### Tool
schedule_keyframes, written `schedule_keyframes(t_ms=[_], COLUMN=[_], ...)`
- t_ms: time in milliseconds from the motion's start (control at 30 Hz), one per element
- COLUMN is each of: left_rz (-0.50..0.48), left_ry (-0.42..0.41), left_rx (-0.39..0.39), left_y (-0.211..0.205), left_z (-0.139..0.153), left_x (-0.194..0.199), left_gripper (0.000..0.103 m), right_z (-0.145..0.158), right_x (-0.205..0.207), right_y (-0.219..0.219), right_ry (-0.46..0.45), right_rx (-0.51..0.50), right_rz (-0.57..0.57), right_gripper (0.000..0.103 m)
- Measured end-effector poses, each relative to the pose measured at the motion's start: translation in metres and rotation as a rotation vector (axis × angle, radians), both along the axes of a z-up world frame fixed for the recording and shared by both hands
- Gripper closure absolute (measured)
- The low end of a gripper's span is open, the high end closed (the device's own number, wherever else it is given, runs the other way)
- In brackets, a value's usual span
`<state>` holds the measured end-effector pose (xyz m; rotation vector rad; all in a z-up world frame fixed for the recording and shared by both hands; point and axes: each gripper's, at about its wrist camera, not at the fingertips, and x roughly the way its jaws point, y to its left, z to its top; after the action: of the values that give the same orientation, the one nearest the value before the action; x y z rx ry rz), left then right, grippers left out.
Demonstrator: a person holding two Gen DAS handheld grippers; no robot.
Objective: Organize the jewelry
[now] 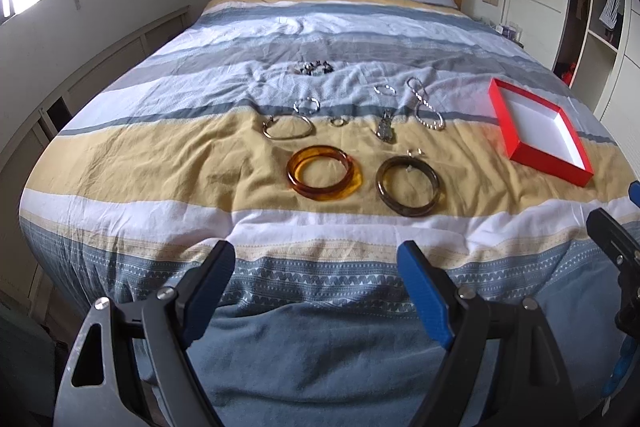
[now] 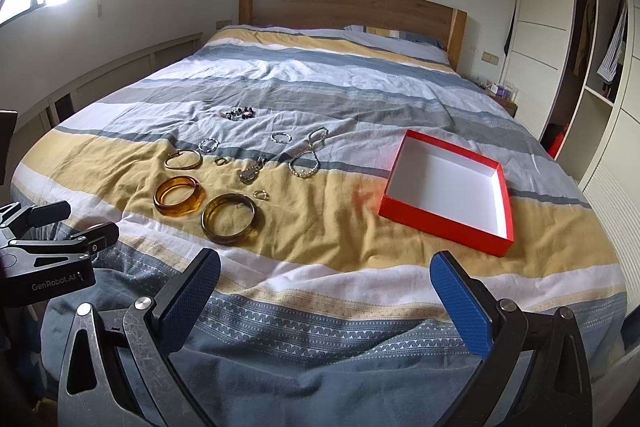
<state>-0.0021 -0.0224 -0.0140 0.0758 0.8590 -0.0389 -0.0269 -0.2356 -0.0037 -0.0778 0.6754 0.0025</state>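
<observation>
The left gripper has two black plastic fingers faced with blue textured pads. Each finger pivots on a round silver screw and joins a grey metal bracket with a triangular cut-out. The right gripper is built alike: black fingers, blue cross-hatched pads, silver screws, and scratched grey metal arms. In the right wrist view the side of the left gripper's black body bears white lettering that seems to read "GenRobot.AI". A blue part, perhaps a cable, shows at the left wrist view's right edge.
</observation>
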Motion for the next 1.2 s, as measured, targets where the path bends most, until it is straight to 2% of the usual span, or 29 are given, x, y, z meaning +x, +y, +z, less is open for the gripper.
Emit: schedule_keyframes(t_ms=[67,267,500,567,633,767,933,1200], left_rz=[-0.011,-0.005,0.038,0.055,0.062,0.06,0.048,0.043], left_ry=[0.025,0.03,0.068,0.078,0.087,0.097,0.107,0.097], left_rx=[-0.001,0.018,-0.005,-0.01,-0.022,-0.036,-0.079,-0.082], left_y=[0.0,0.005,0.03,0.039,0.045,0.052,0.055,0.053], left_z=[-0.005,-0.012,-0.028,-0.034,-0.038,-0.041,-0.042,-0.044], left_x=[0.003,0.009,0.025,0.032,0.038,0.052,0.078,0.126], left_gripper=[0.021,0.021,0.021,0.021,0.021,0.022,0.022,0.023], right_z=[-0.004,-0.013,-0.03,-0.035,-0.038,-0.045,-0.052,-0.069], right_x=[0.002,0.009,0.022,0.029,0.037,0.057,0.087,0.138], right_y=[0.001,0.003,0.005,0.006,0.007,0.009,0.016,0.042], right_ry=[0.013,0.056,0.126,0.144,0.167,0.213,0.267,0.334], right_rx=[-0.003,0.003,0.029,0.038,0.057,0.093,0.135,0.161], right_rz=[0.002,0.015,0.038,0.045,0.057,0.079,0.128,0.224], right_gripper=[0.001,0.0,0.001,0.005,0.017,0.029,0.047,0.058])
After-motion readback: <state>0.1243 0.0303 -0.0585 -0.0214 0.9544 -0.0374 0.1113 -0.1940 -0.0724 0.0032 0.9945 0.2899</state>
